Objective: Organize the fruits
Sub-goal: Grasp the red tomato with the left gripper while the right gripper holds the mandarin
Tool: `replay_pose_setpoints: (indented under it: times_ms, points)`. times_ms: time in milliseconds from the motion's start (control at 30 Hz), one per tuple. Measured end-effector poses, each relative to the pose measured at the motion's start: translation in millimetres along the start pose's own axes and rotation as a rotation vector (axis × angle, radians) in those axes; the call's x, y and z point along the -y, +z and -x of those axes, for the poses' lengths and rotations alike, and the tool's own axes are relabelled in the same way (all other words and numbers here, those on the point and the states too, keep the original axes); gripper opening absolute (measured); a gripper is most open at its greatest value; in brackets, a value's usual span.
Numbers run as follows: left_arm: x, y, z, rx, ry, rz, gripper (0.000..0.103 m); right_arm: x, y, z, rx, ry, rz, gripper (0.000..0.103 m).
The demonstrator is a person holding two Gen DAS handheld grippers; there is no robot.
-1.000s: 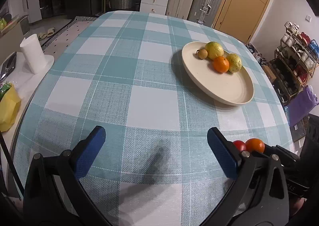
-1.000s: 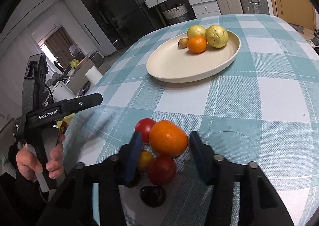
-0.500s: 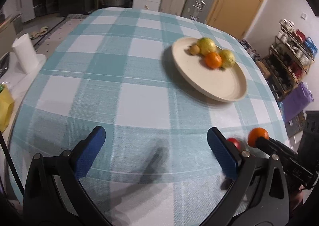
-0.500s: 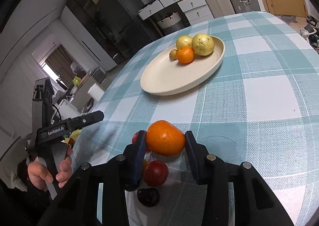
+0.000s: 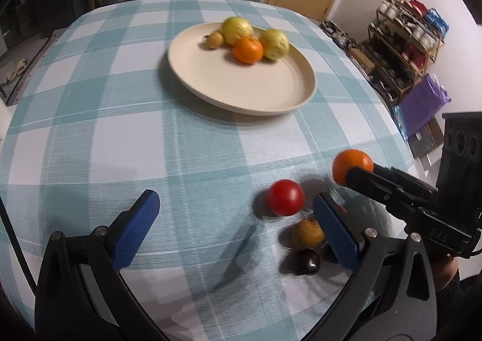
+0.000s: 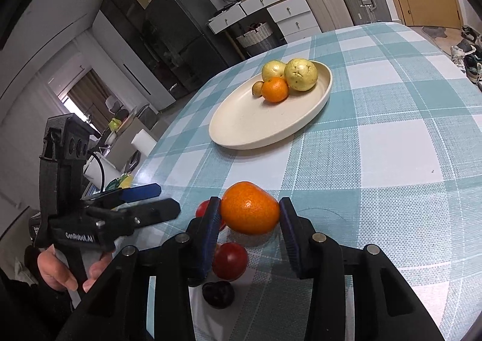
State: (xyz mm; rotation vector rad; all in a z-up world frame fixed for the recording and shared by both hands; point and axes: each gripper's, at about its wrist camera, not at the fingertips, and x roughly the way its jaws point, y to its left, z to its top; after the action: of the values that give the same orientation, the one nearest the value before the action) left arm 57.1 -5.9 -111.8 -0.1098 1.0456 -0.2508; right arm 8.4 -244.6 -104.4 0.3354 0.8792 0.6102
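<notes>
A cream plate (image 5: pixel 256 91) (image 6: pixel 256 124) sits in the middle of the checked table, and it holds two yellow-green fruits, an orange (image 6: pixel 274 89) and a small brown fruit. My right gripper (image 6: pixel 248 209) is shut on a second orange (image 6: pixel 249 211) (image 5: pixel 352 160), held a little above the cloth. Below it lie a red fruit (image 5: pixel 284 197), a small yellow-orange fruit (image 5: pixel 308 232) and a dark plum (image 5: pixel 304 261) (image 6: pixel 217 294). My left gripper (image 5: pixel 235 225) is open and empty, its right pad just beside the loose fruits.
A person's hand (image 6: pixel 60 274) holds the left gripper's handle. A white paper roll (image 6: pixel 144 142) stands beyond the table's left edge. Right of the table are a shelf rack (image 5: pixel 406 40) and a purple bag (image 5: pixel 421 103). Drawers and suitcases line the far wall.
The right gripper's jaws have closed on the orange and raised it off the pile. The left gripper has swung right, bringing the loose fruits into its view.
</notes>
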Motion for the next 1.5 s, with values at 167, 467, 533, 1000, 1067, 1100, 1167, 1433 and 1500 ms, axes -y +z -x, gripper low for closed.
replay_pose_setpoints:
  times_ms: [167, 467, 533, 1000, 1067, 1100, 1167, 1433, 1500]
  points:
    - [11, 4, -9, -0.012, 0.013, -0.03, 0.101, 2, 0, 7, 0.016, -0.003, 0.007, 0.04]
    - [18, 14, -14, -0.014, -0.008, -0.073, 0.09, 8, 3, 10, 0.027, -0.039, -0.002, 0.04]
    - [23, 14, -16, -0.018, 0.003, -0.098, 0.086, 9, 3, 11, 0.027, -0.043, -0.002, 0.04]
    - [36, 6, -24, -0.047, -0.082, -0.156, 0.026, 5, 6, 10, 0.017, -0.061, 0.001, 0.04]
    - [35, 6, -23, -0.045, -0.086, -0.157, 0.026, 6, 7, 9, 0.013, -0.063, -0.006, 0.04]
    - [34, 7, -22, -0.041, -0.084, -0.154, 0.026, 6, 7, 9, 0.013, -0.062, -0.006, 0.04]
    - [30, 8, -20, -0.033, -0.083, -0.137, 0.026, 5, 8, 9, 0.015, -0.064, -0.003, 0.04]
    - [5, 22, -3, 0.012, -0.1, -0.067, 0.016, -4, 17, 7, 0.023, -0.042, 0.023, 0.04]
    - [-1, 23, -5, 0.005, -0.111, -0.048, 0.016, -5, 19, 3, 0.02, -0.041, 0.029, 0.04]
